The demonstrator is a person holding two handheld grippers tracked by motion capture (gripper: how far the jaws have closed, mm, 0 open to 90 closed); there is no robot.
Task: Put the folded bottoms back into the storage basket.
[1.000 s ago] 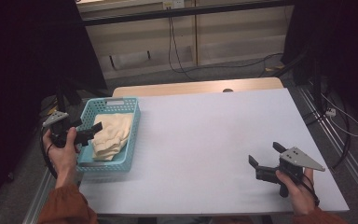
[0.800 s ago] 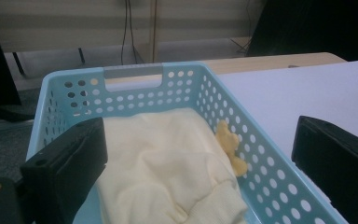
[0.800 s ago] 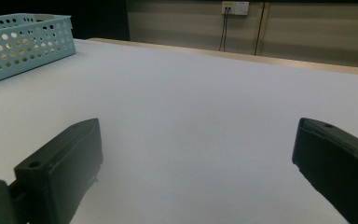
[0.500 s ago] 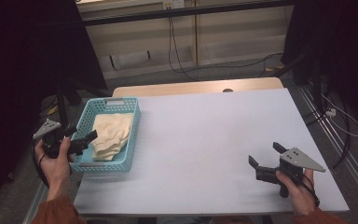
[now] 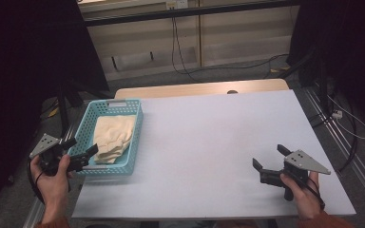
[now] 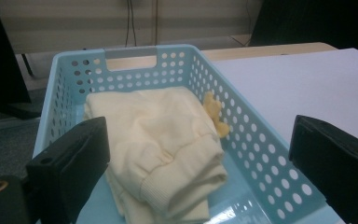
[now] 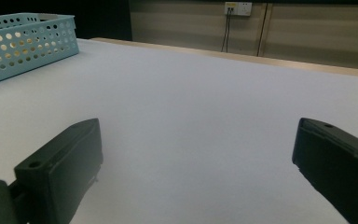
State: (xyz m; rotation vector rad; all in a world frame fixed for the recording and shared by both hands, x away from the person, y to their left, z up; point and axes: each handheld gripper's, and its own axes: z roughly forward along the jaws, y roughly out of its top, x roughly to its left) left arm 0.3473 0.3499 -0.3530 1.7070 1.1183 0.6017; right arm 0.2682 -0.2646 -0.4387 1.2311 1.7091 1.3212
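While its jaws stand spread, left tool (image 5: 82, 154) faces folded cloth (image 6: 158, 144) in basket (image 6: 261, 154).

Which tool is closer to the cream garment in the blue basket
Left. The left tool sits at the basket's near end beside the cream garment; the right tool is far across the table.

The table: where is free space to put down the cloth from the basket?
The white table is bare from the blue basket across to the right gripper, and back to the far wooden edge. Crowded: the near left corner, where the folded cream cloth fills the basket and the left gripper, jaws open, sits at its rim.
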